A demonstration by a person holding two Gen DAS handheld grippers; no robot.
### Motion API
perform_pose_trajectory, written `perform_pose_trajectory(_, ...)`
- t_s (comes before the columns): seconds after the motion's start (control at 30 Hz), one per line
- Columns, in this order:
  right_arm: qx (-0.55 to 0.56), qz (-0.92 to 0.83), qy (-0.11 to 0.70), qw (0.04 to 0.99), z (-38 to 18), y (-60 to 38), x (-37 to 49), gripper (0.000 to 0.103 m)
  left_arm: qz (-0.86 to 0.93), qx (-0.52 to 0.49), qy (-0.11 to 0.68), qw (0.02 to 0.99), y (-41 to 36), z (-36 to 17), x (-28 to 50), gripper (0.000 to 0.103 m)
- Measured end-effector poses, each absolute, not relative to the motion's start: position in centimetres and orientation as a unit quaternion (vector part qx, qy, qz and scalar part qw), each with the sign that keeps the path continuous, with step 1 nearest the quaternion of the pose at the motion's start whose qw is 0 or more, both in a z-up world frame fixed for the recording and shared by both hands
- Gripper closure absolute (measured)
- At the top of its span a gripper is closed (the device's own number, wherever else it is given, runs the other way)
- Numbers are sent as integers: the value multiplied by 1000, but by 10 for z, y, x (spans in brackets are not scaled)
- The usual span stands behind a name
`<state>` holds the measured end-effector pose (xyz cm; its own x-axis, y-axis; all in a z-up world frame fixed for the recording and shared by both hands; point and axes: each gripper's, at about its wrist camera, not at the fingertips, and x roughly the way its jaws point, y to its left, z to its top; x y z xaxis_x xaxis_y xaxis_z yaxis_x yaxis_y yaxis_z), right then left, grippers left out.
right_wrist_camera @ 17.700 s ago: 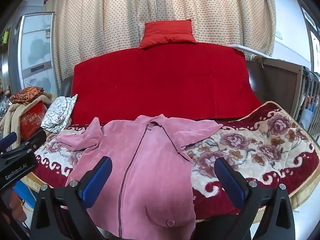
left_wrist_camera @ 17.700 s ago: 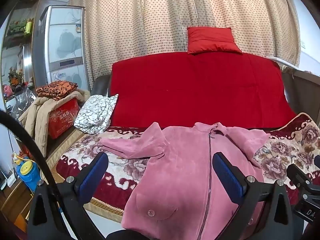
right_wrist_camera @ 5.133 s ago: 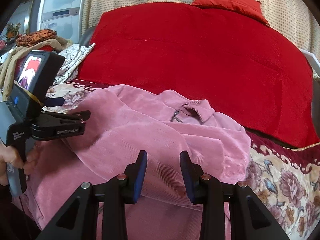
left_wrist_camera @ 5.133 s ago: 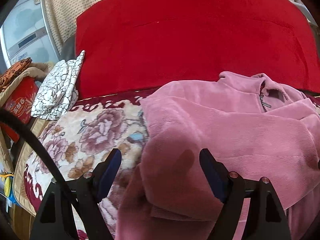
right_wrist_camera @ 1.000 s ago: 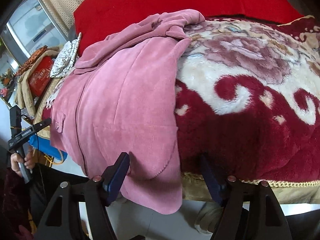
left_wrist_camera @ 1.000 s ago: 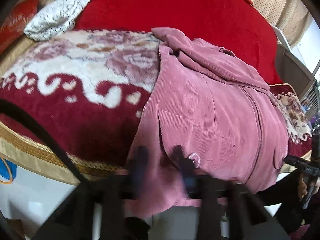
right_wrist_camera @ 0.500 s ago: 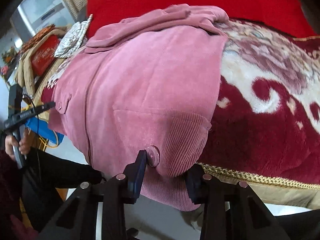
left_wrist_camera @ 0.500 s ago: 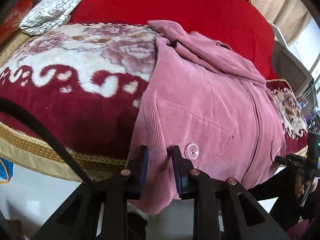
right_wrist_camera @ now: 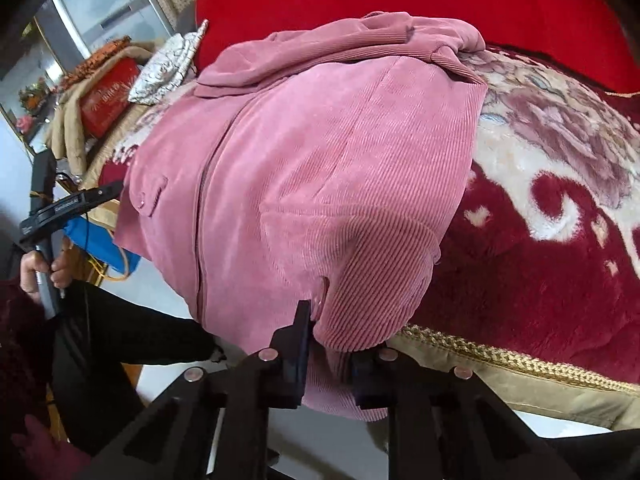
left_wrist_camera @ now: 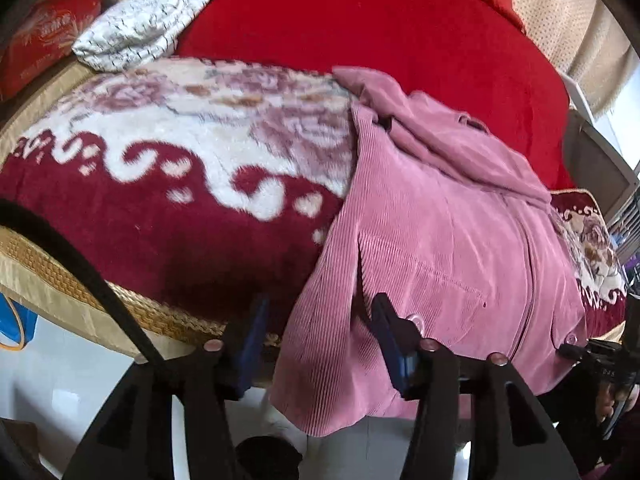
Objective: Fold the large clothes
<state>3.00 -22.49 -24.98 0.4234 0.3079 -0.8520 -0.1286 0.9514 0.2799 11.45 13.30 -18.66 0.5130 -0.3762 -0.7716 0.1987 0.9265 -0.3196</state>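
A pink corduroy jacket lies front up on the sofa's floral blanket, sleeves folded across its chest, hem hanging over the front edge. My left gripper is at the hem's left corner. Its jaws are opening; the fabric hangs loose between them, clear of the left pad. In the right wrist view the jacket fills the middle. My right gripper is closing on the hem's right corner just below a pocket button, with bunched fabric pinched between its pads.
A white patterned cloth and a red box sit at the sofa's left end. The red cover drapes the backrest. A person's hand holds the left gripper's handle, with a blue object behind it.
The left jaws, nearly shut on the hem before, have spread apart. The right jaws, wide a second ago, have closed onto the hem and the gripper has edged closer to it.
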Motion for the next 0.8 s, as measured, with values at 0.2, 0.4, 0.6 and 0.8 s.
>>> perform_pose_trajectory(0.2, 122, 122, 536, 827, -265, -230, 34, 81, -196, -65, 513, 833, 116, -207, 122, 57)
perform_pose_trajectory(0.4, 105, 131, 516, 840, -250, -221, 26, 89, -206, -97, 507, 832, 129, -206, 115, 93)
perform_pose_trajectory(0.6, 122, 175, 475, 854, -223, -224, 22, 89, -203, -72, 526, 823, 116, -209, 117, 62)
perform_pose_trajectory(0.8, 126, 161, 521, 829, -252, -226, 36, 87, -219, -82, 521, 821, 117, -208, 112, 97)
